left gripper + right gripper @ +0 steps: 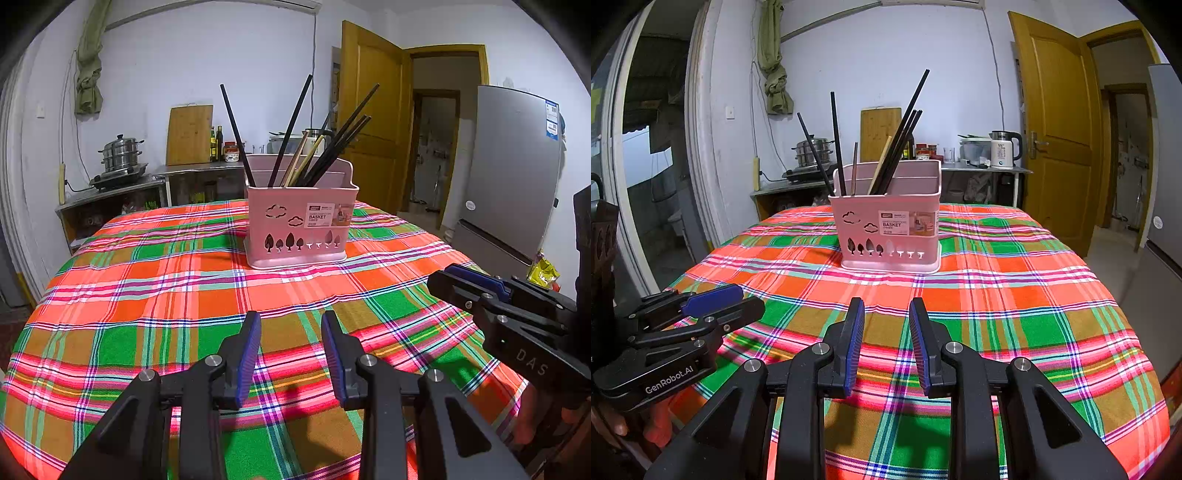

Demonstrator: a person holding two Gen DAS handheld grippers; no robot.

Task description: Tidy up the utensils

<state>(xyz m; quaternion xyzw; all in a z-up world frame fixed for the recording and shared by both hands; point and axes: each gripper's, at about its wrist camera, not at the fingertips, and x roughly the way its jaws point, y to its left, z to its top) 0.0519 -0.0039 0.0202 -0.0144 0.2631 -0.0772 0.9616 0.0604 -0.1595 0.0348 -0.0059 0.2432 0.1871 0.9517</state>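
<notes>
Several slim black chopsticks (288, 129) fill a glossy pink basket (299, 225).

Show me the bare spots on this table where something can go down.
The checked tablecloth lies bare between the pink basket and both claws, and on both sides of the basket. The only crowded spot is the basket itself, packed with chopsticks. The left claw and right claw are both empty.

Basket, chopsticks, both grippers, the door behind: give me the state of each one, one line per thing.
pink basket: upright on the plaid tablecloth.
chopsticks: standing in the basket, leaning at different angles.
left gripper: open, empty, above the cloth.
right gripper: open, empty, above the cloth.
yellow door: open.
</notes>
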